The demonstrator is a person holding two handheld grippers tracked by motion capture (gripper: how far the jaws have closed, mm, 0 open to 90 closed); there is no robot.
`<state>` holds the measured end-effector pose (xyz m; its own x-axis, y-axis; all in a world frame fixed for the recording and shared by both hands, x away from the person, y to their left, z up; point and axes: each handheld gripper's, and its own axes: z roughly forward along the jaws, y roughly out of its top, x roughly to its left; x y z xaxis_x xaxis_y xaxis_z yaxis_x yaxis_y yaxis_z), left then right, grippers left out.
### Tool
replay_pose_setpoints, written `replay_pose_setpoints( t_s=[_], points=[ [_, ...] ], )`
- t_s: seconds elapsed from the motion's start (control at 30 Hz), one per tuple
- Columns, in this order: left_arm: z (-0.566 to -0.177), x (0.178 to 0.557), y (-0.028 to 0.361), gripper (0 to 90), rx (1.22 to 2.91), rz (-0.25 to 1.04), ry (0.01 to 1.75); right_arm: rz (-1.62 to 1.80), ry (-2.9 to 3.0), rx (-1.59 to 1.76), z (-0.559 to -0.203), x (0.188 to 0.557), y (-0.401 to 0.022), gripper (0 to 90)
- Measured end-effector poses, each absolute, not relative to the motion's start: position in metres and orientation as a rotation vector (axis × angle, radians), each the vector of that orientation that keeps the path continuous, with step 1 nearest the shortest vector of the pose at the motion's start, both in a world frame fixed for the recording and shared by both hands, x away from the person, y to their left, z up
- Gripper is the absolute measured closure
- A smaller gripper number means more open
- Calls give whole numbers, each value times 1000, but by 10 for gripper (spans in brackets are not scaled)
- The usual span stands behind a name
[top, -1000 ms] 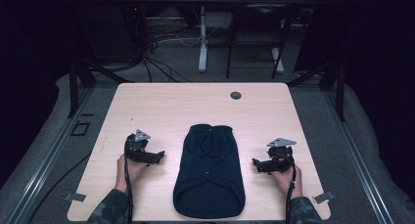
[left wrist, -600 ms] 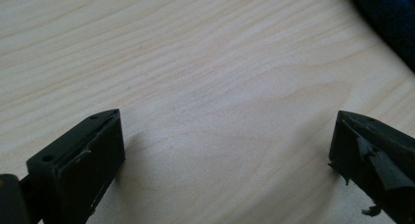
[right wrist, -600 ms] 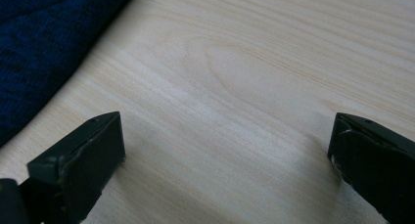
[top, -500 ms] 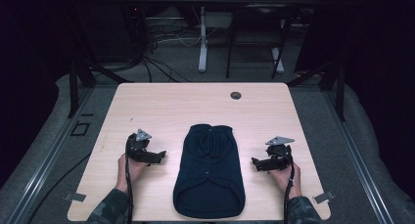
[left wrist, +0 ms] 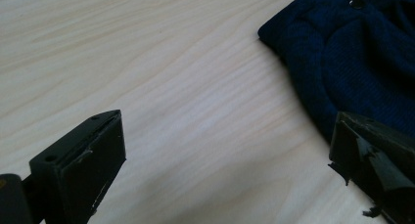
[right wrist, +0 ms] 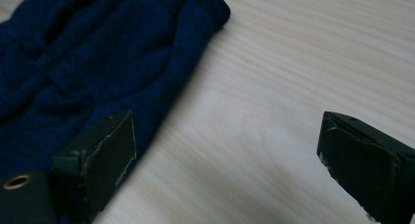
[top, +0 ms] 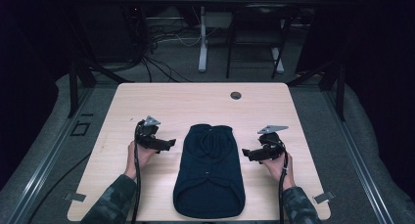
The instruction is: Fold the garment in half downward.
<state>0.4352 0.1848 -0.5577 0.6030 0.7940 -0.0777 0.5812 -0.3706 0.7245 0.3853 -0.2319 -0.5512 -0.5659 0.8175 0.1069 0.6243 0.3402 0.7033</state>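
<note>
A dark navy knitted garment (top: pixel 209 170) lies flat in the middle of the light wooden table (top: pixel 195 101), its narrower end pointing away from me. My left gripper (top: pixel 169 144) hovers just left of it, jaws pointing at its upper edge. In the left gripper view that gripper (left wrist: pixel 230 155) stands open over bare wood, with the garment (left wrist: pixel 352 53) at the upper right. My right gripper (top: pixel 247 154) hovers just right of the cloth. Its jaws (right wrist: pixel 227 155) have just been closing a little but stand open with nothing between them; the garment (right wrist: pixel 88 62) lies behind its left jaw.
A small dark round hole (top: pixel 236 95) sits near the table's far edge. Metal brackets (top: pixel 76 197) mark the front corners. Beyond the table are dark floor, cables and the legs of another table (top: pixel 202 43).
Both hands have lifted and moved away from me, each drawing slightly closer to the garment's sides. The garment has not moved.
</note>
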Motion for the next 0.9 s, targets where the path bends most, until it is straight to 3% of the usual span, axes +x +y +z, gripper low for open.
replay_pose_setpoints(
  t_s=[0.43, 0.9],
  points=[
    [-556, 467, 131, 6, 2169, 270, 1034, 1076, 2425, 1320, -540, 430, -192, 83],
    [-568, 485, 95, 16, 2235, 214, 1026, 978, 2459, 1415, -561, 472, -156, 181]
  ],
)
